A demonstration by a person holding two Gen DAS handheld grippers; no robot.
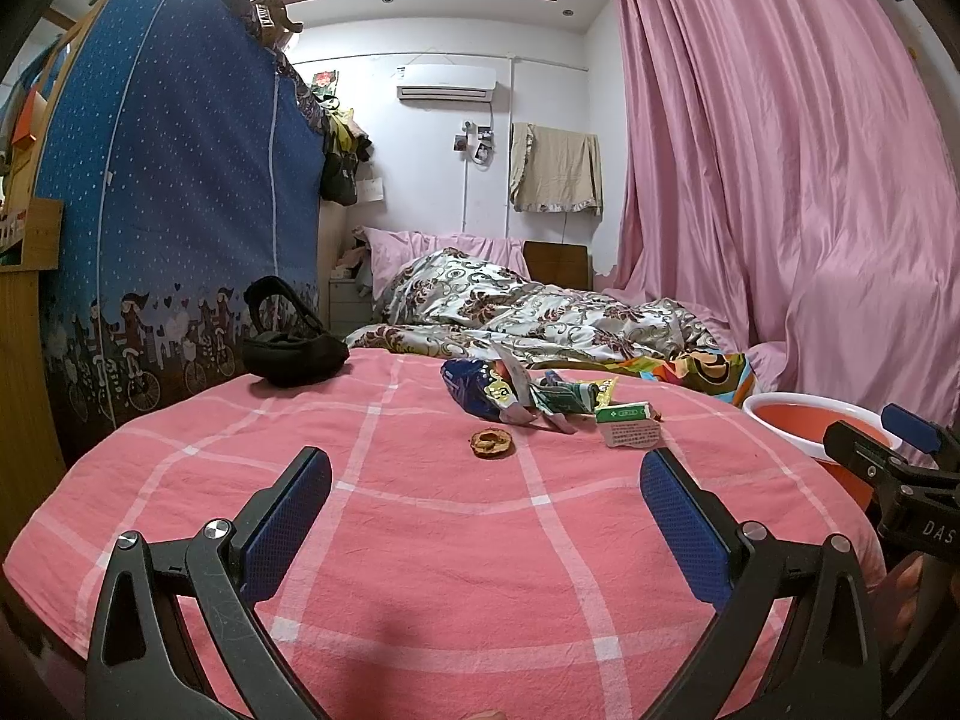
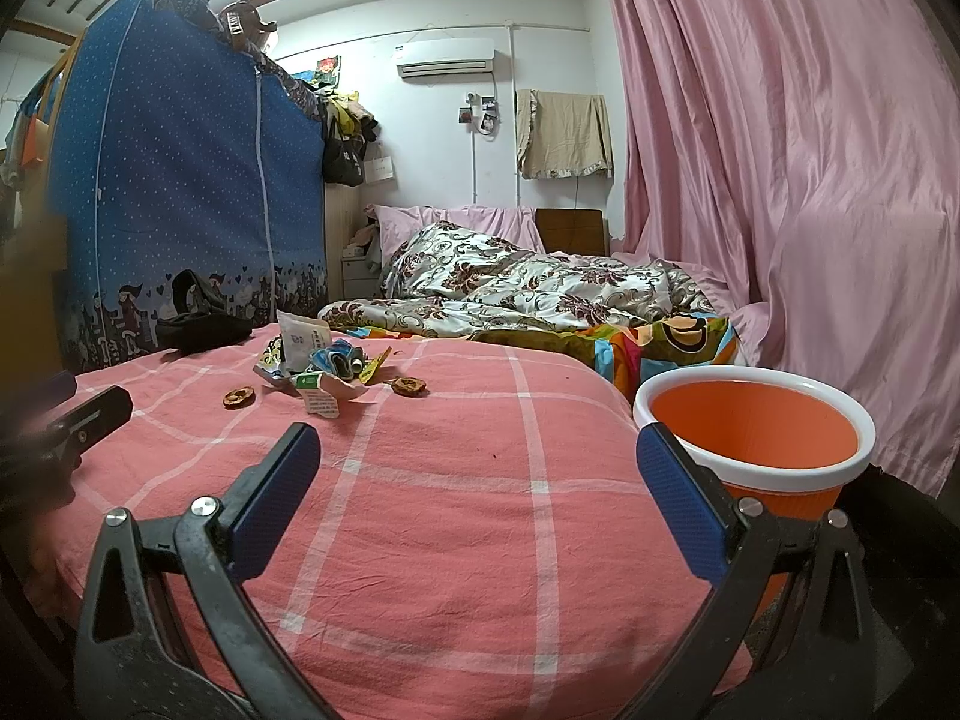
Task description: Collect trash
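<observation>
Left gripper (image 1: 486, 483): jaws spread wide, nothing between the blue pads (image 1: 287, 525), held low over the near end of the bed (image 1: 420, 570). Right gripper (image 2: 477, 468): likewise spread wide, empty, over the bed's near right part; its tip also seen at the right edge of the left view.

Trash in a loose heap mid-bed on the pink checked sheet (image 2: 450, 510): blue snack bag (image 1: 474, 387), crumpled green wrappers (image 1: 567, 396), small white-and-green box (image 1: 627, 423), all touching or overlapping. One brown dried ring (image 1: 492, 443) apart from the heap, nearer the left gripper. Right view gives a second ring (image 2: 409, 386) on the heap's other side, plus a white packet (image 2: 303, 342) standing up at the heap's back.

Orange bin (image 2: 756, 438), white rim, just beside the bed's right edge, right next to the right gripper's outer finger; inside looks bare as far as visible.

Black bag (image 1: 291, 348) on the bed's far left, well apart from the heap. Flowered quilt (image 1: 516, 306) bunched beyond the heap, bright cartoon cloth (image 1: 702, 369) at its right end. Blue wardrobe (image 1: 180, 180) close along the left. Pink curtain (image 1: 780, 150) right, behind the bin. Open sheet between both grippers and the heap.
</observation>
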